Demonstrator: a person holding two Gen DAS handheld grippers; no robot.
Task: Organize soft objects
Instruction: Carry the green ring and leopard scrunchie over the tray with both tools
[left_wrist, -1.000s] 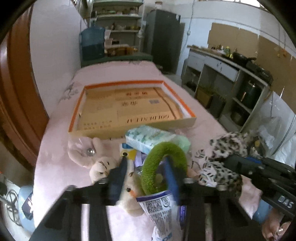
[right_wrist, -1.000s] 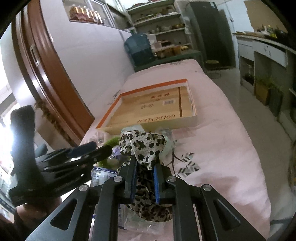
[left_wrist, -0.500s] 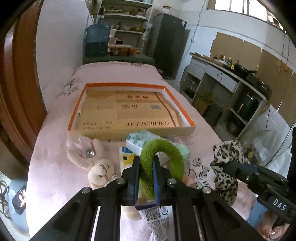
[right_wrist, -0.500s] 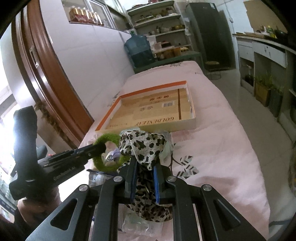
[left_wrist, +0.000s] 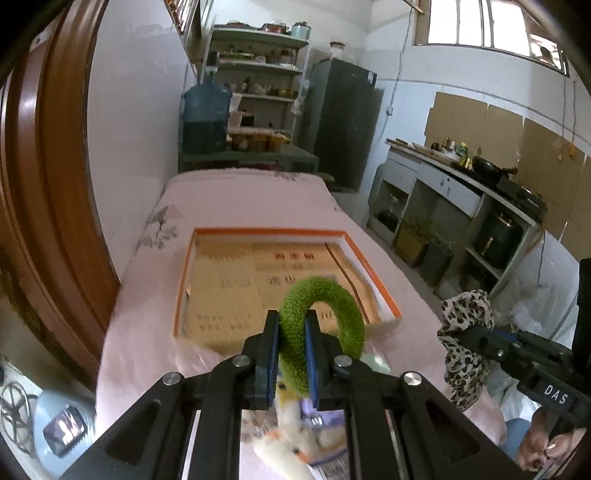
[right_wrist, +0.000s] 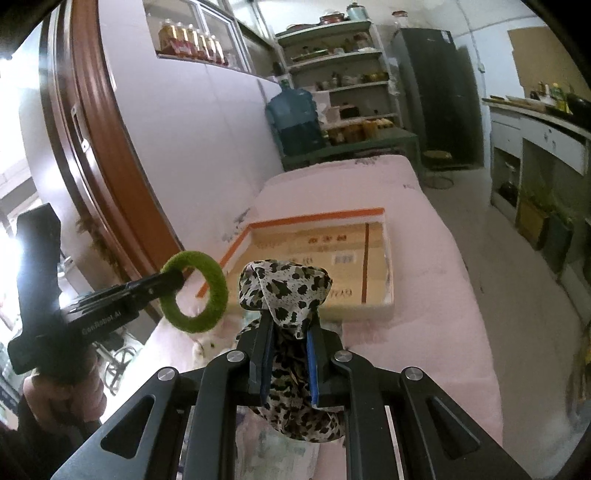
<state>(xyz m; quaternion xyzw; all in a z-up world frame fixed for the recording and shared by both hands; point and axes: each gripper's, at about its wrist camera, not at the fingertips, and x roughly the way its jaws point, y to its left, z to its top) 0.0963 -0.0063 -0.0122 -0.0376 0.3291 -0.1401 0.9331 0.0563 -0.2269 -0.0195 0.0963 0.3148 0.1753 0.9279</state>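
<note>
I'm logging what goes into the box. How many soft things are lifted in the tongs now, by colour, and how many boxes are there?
Green ring: 1
Leopard-print cloth: 1
Orange-rimmed box: 1
Total: 3

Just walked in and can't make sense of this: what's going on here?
A person is tidying soft items on a pink-covered bed with a handheld gripper in each hand. The left gripper is clamped on a green fuzzy ring; the right gripper is clamped on a leopard-print cloth. Both are held up in front of an empty orange-rimmed box. A plush toy lies below.
</note>
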